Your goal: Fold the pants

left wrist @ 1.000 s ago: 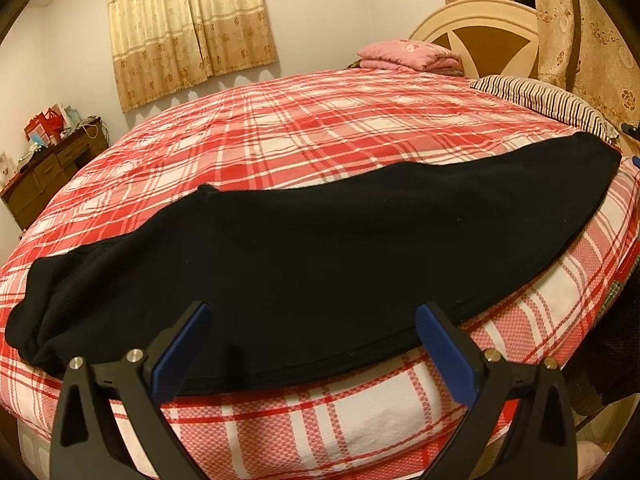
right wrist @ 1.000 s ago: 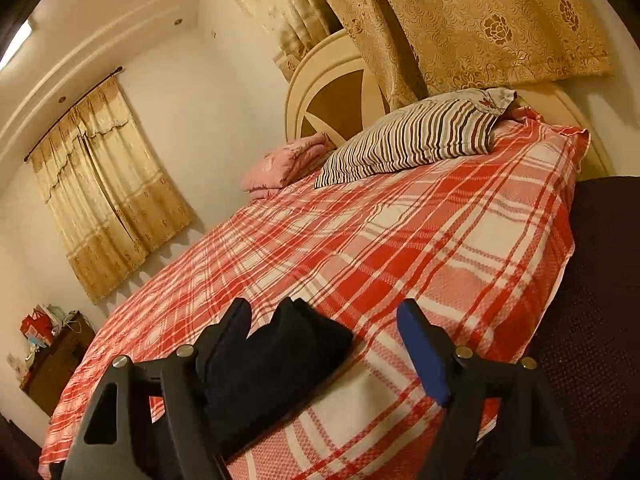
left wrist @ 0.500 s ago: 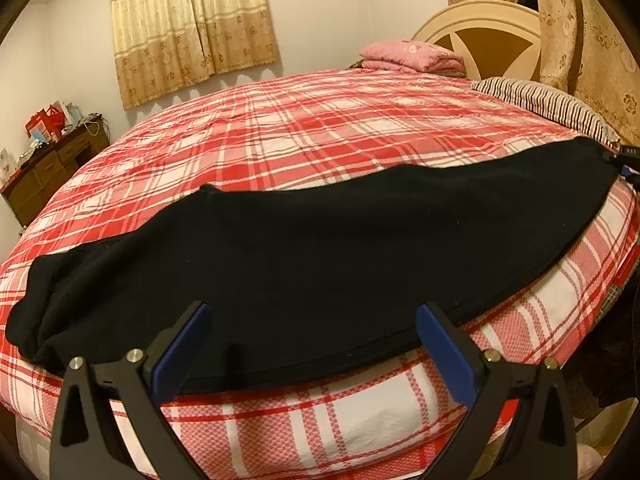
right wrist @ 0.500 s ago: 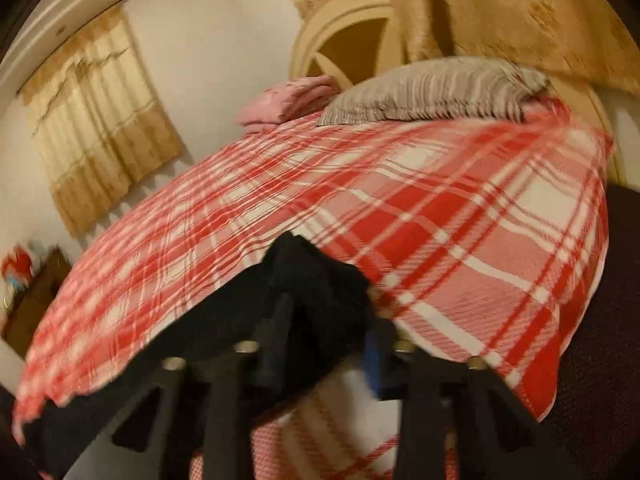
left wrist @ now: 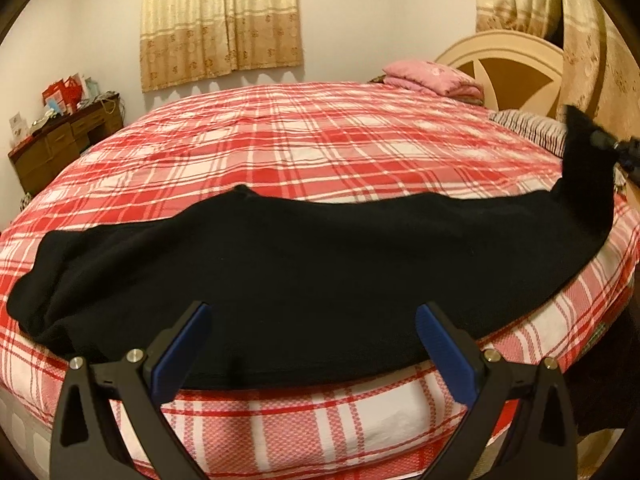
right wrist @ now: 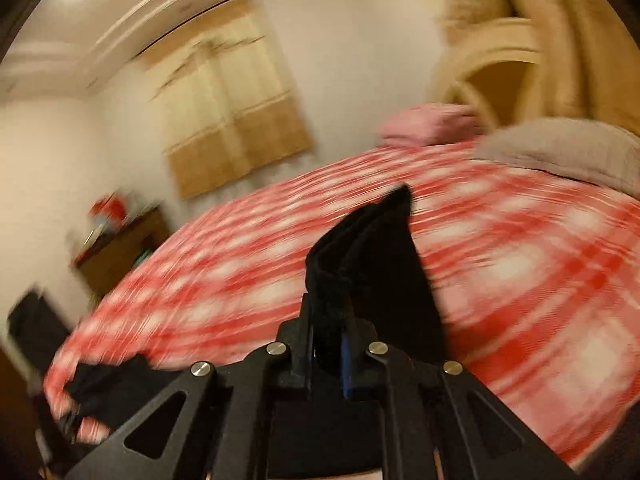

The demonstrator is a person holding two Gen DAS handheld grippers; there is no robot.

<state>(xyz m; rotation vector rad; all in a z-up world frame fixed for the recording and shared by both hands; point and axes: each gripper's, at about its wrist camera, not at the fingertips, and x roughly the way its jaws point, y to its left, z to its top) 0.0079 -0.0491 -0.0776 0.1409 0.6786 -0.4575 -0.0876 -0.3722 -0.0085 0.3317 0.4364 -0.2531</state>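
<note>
The black pants [left wrist: 304, 280] lie lengthwise along the near edge of the red plaid bed [left wrist: 320, 140], their right end lifted off the cover; the right tongs [right wrist: 329, 344] are clamped narrow on that raised end; the left tongs [left wrist: 312, 344] hover wide apart, holding nothing, at the pants' near hem; no writing is legible.

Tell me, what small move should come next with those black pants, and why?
Probably the right gripper should carry the end it has pinched across toward the other end of the pants. That end is lifted off the bed, the rest lies flat, and the left gripper is open and holds nothing.
</note>
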